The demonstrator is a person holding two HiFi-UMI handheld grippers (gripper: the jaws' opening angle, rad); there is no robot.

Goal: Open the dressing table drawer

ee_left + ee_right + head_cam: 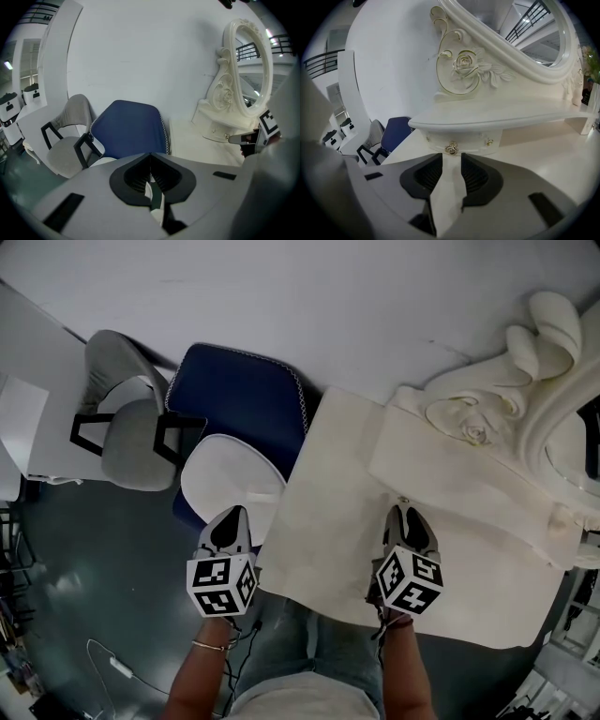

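The cream dressing table fills the right of the head view, its carved mirror frame at the back. A small drawer with a gold rose knob sits under the raised shelf. My right gripper is open just in front of that knob, with nothing between its fingers; it hovers low over the tabletop. My left gripper hangs off the table's left edge above a white seat, shut and empty.
A blue chair with a white seat stands against the table's left side, and a grey chair stands further left. A second small gold knob is on the drawer's right. A white wall lies behind.
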